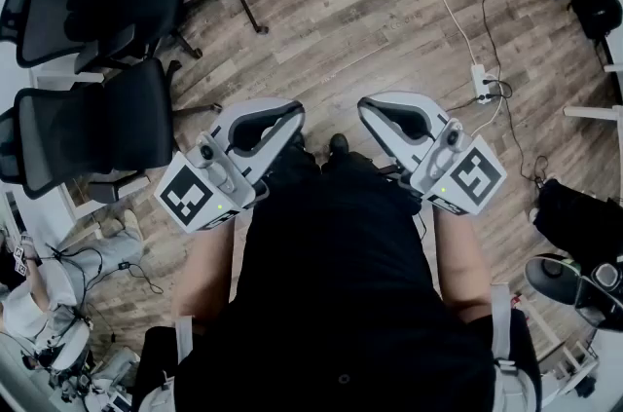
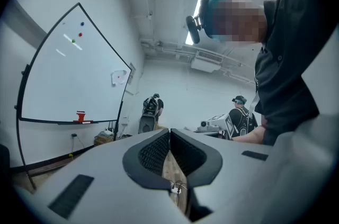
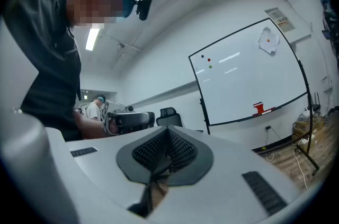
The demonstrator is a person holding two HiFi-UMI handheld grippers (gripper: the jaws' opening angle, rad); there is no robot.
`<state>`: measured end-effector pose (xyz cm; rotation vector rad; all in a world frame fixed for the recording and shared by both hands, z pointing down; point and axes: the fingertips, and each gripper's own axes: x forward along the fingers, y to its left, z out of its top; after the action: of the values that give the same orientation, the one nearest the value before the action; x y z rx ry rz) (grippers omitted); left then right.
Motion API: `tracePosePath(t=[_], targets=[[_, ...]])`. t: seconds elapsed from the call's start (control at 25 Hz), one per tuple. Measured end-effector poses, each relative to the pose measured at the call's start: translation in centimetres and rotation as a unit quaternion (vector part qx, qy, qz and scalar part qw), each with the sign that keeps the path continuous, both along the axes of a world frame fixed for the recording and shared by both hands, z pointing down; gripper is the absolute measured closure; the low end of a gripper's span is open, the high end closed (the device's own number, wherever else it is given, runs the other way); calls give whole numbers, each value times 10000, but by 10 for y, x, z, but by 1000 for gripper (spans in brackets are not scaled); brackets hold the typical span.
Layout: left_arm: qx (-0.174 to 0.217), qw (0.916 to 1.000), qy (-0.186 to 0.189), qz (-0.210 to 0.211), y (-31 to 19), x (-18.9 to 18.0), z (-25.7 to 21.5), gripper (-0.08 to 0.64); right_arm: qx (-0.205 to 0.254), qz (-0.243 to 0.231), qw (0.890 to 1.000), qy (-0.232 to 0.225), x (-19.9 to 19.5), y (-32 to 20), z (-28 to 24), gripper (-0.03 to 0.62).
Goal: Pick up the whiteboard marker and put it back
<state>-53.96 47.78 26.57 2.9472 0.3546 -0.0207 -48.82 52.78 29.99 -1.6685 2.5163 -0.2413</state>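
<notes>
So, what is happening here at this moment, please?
A person stands on the wooden floor and holds a gripper in each hand, in front of the body. The left gripper and the right gripper are both shut and hold nothing. The whiteboard stands some way off. No marker has been picked up yet.

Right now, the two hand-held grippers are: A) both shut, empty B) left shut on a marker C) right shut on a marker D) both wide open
A: the left hand-held gripper and the right hand-held gripper each show jaw tips together with nothing between them.
</notes>
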Motion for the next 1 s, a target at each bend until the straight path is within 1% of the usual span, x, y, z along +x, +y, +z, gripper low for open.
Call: tracePosePath(t=[0.16,0.24,0.4,0.56,0.8,1.0], targets=[[18,9999,-42,117,15,25,4,548,-194,-66,9998,76,9,10,13,575],[46,9998,-114,163,20,27,8,548,-282,-25,9994,190,14,14,16,575],[50,9993,-288,235,19,25,16,548,-192,70,9992,349,18,17,11,575],[77,9991,-312,283,22,33,15,548,-188,44,9992,347,21,18,13,574],[-20,9983,-328,484,30,39,17,548,-269,97,9992,281,35,19,19,575],[-138,9983,-360,428,16,41,27,548,-324,182,9989,300,45,8,27,574]])
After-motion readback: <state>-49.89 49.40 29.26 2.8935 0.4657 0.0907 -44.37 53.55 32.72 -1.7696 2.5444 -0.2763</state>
